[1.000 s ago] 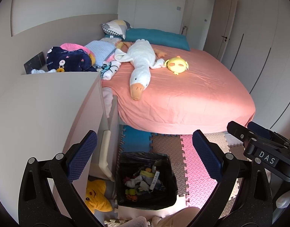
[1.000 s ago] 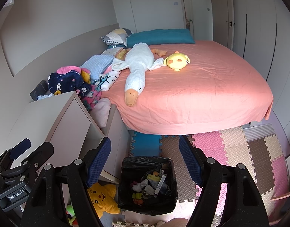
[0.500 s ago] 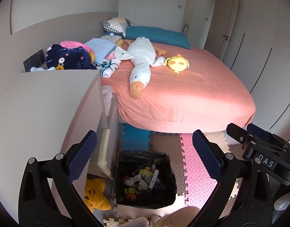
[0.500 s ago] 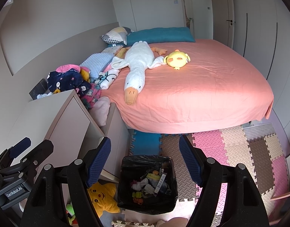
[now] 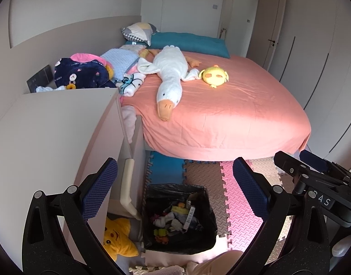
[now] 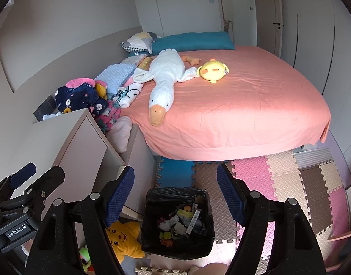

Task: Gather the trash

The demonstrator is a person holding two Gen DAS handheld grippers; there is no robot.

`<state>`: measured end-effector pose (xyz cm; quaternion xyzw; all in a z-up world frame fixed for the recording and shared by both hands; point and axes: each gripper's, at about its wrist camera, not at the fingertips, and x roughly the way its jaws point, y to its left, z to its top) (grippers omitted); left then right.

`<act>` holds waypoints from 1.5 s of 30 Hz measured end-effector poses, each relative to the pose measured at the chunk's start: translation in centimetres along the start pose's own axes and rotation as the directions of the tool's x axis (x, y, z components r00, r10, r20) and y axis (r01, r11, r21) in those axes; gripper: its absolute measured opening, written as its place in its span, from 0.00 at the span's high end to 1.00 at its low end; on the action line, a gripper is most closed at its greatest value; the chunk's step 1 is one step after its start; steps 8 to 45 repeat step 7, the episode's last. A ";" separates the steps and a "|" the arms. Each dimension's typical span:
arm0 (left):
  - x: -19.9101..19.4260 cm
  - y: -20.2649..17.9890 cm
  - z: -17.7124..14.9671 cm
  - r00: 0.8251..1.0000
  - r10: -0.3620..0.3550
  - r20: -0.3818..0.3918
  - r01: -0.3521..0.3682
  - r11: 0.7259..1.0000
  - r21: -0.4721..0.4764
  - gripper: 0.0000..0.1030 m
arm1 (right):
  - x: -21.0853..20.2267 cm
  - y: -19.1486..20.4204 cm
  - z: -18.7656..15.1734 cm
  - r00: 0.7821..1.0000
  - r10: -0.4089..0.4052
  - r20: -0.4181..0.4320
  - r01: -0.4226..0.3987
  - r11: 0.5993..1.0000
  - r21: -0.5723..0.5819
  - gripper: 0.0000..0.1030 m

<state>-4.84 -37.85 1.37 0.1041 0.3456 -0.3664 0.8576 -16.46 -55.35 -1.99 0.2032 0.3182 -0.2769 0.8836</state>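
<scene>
A black-lined trash bin (image 5: 207, 220) (image 6: 150, 217) stands on the floor mat below both grippers, holding several bits of trash: white crumpled pieces, a barcode strip, small coloured scraps. My left gripper (image 5: 175, 190) hangs open high above the bin with nothing between its blue pads. My right gripper (image 6: 175, 194) is also open and empty, above the same bin. Each gripper shows at the edge of the other's view, the right gripper (image 5: 313, 176) beside the left and the left gripper (image 6: 21, 183) beside the right.
A pale cabinet (image 5: 49, 133) stands at the left with a yellow star plush (image 5: 117, 236) at its foot. A bed with a salmon sheet (image 5: 232, 114) carries a white goose plush (image 5: 170, 78), a yellow chick plush (image 5: 214, 75) and piled clothes. Foam puzzle mats (image 6: 290, 183) cover the floor.
The views have drifted only slightly. Both grippers stay open and empty above the bin.
</scene>
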 end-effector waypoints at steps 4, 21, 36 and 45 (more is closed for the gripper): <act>0.0 0.1 0.1 1.000 -0.010 -0.008 0.010 1.000 -0.004 0.06 | 0.0 0.0 0.0 1.000 0.000 -0.001 0.000 1.000 -0.001 0.27; 0.1 0.3 0.2 1.000 -0.009 -0.008 0.009 1.000 -0.003 0.06 | 0.0 -0.1 0.0 1.000 0.000 -0.002 0.000 1.000 0.000 0.27; 0.1 0.3 0.2 1.000 -0.009 -0.008 0.009 1.000 -0.003 0.06 | 0.0 -0.1 0.0 1.000 0.000 -0.002 0.000 1.000 0.000 0.27; 0.1 0.3 0.2 1.000 -0.009 -0.008 0.009 1.000 -0.003 0.06 | 0.0 -0.1 0.0 1.000 0.000 -0.002 0.000 1.000 0.000 0.27</act>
